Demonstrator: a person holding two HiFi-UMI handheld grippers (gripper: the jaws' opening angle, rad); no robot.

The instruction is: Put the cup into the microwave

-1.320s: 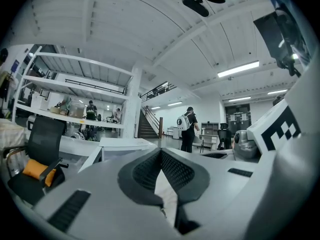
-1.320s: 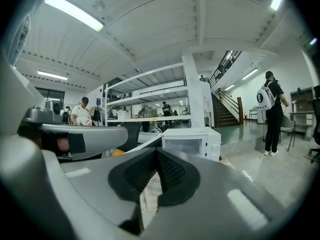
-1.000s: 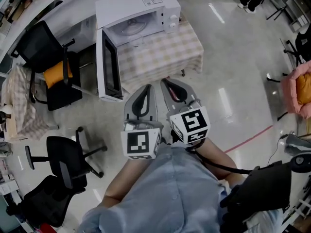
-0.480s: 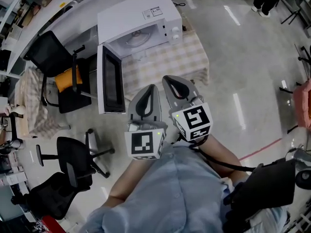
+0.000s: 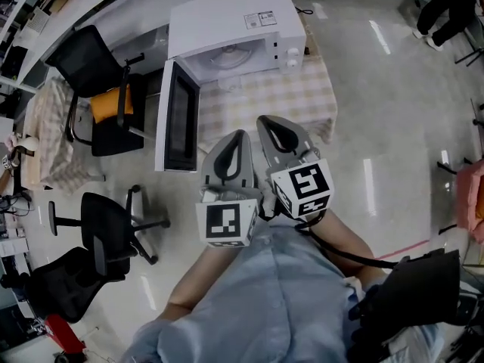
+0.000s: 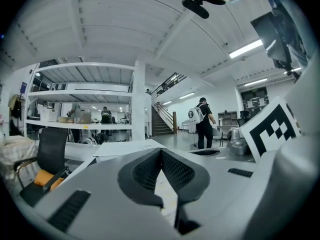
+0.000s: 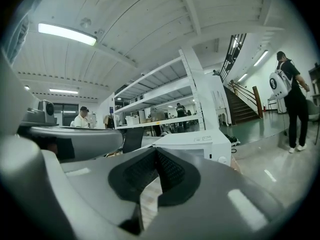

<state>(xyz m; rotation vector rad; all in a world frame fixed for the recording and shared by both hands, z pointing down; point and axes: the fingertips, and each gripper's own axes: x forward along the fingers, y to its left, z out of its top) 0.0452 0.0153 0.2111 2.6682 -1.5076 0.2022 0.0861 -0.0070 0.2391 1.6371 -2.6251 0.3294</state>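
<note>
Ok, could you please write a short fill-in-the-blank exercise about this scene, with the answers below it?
1. The door of the microwave stands ___.
2. The cushion on the black chair is ___ in colour.
3. The left gripper and the right gripper both have their jaws ___, with nothing between them.

Missing words: open; orange; shut.

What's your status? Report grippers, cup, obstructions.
Shut, empty: left gripper, right gripper. No cup in view. Ahead, microwave with door open; no obstruction seen.

front: microwave (image 5: 231,23) cavity open | left: door (image 5: 180,118) swung out | beyond: office chair (image 5: 94,82)
</note>
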